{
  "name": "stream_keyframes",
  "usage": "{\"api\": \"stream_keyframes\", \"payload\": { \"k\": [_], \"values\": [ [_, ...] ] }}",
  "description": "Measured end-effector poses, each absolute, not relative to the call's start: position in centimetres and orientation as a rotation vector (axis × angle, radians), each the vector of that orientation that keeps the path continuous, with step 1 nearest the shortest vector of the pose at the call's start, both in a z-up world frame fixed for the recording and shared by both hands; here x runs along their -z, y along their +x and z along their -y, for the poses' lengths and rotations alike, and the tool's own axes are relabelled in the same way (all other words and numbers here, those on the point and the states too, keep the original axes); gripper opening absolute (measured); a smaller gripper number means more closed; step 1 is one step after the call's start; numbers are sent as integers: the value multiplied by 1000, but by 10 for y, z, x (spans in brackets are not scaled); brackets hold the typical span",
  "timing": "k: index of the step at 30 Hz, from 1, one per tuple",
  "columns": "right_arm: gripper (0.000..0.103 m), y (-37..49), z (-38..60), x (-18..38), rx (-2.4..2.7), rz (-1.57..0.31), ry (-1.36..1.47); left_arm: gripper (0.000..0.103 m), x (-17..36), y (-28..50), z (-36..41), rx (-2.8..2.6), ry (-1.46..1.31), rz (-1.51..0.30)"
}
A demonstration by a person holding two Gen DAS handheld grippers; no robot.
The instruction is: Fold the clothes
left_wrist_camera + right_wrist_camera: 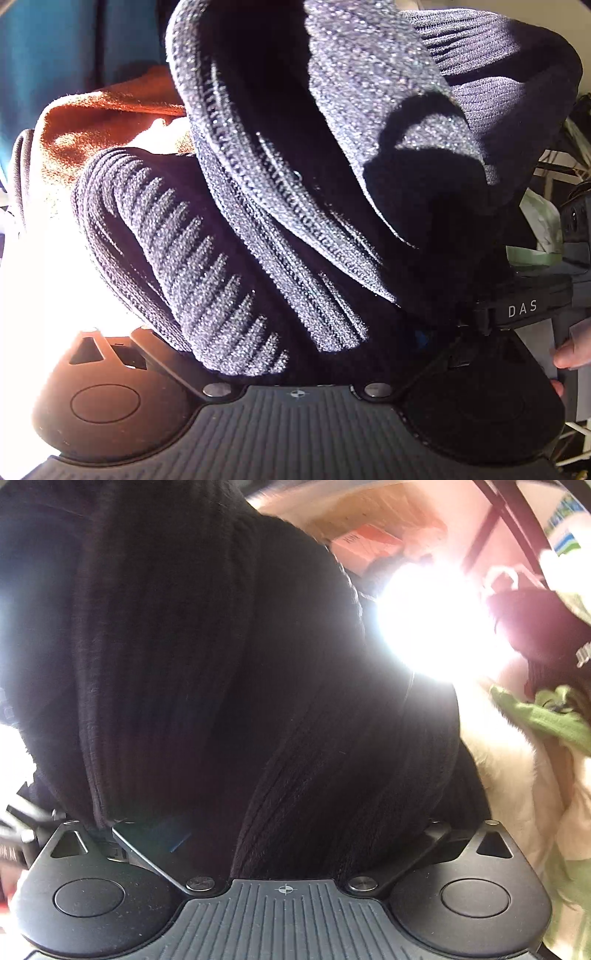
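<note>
A dark navy knit jacket (332,155) with a zipper (258,173) and a ribbed cuff (192,258) fills the left wrist view. It bunches straight out of my left gripper (295,354), which is shut on it, and it hides the fingers. In the right wrist view the same jacket (207,672) looks almost black. It rises in a narrow bundle from my right gripper (288,849), which is shut on it, fingertips covered. The right gripper's body (524,306), marked DAS, shows at the right edge beside the cloth, with a person's fingers (572,350) on it.
An orange cloth (96,122) lies behind the jacket on a sunlit white surface (44,280), with a teal panel (55,48) beyond. To the right are a green cloth (546,716), white fabric (509,782), a maroon garment (532,627) and strong glare (428,613).
</note>
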State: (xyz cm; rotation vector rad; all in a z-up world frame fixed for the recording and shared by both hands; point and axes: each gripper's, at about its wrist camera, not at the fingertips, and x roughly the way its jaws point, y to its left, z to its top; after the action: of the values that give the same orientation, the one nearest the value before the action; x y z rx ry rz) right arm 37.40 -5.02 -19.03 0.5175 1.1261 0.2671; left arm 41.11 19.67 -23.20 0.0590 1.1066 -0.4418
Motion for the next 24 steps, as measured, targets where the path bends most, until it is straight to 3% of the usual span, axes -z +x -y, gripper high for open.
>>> {"api": "stream_keyframes", "payload": {
  "k": [1, 3, 5, 6, 9, 18, 24],
  "values": [
    [102, 375, 51, 191, -260, -1133, 529, 99, 230, 407, -194, 416, 60, -1095],
    [78, 368, 47, 174, -284, -1107, 489, 81, 219, 392, -193, 380, 64, -1065],
    [34, 352, 40, 148, -307, -1062, 425, 75, 208, 378, -191, 371, 49, -1044],
    [30, 343, 36, 136, -321, -1036, 401, 69, 204, 372, -188, 380, 45, -1036],
    [25, 320, 25, 105, -339, -977, 345, 47, 195, 358, -188, 430, -29, -1043],
    [24, 250, -6, 51, -397, -863, 296, 46, 145, 300, -194, 416, -20, -869],
    [24, 215, -61, 8, -385, -686, 283, 46, 94, 270, -207, 386, -41, -712]
  ]
}}
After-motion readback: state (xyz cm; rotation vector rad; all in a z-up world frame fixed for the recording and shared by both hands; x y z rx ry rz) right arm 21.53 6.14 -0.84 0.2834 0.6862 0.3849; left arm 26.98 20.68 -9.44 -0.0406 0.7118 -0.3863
